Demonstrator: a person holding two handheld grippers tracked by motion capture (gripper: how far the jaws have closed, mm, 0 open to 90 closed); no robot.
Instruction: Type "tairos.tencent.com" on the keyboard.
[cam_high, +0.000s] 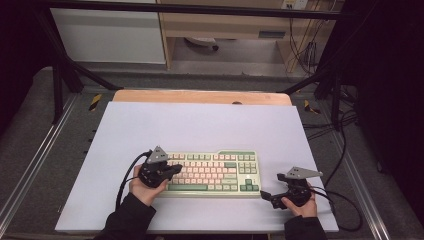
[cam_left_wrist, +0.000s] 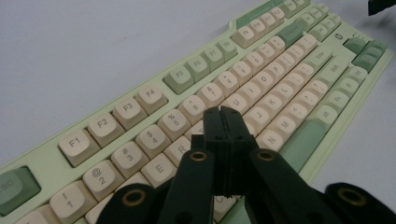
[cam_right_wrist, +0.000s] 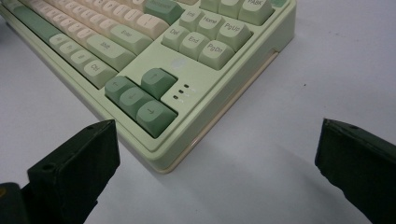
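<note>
A pale green keyboard with cream and green keys lies on the white mat, near its front. My left gripper hovers over the keyboard's left end and points right. In the left gripper view its jaws are pressed together over the letter keys, and nothing is between them. My right gripper rests on the mat just off the keyboard's front right corner. In the right gripper view its jaws stand wide apart, with that corner and the arrow keys ahead of them and nothing between the pads.
The mat covers a wooden table whose far edge shows. A black frame's legs stand at the left and right. Cables trail over the floor at the right. Bare mat stretches behind and to the left of the keyboard.
</note>
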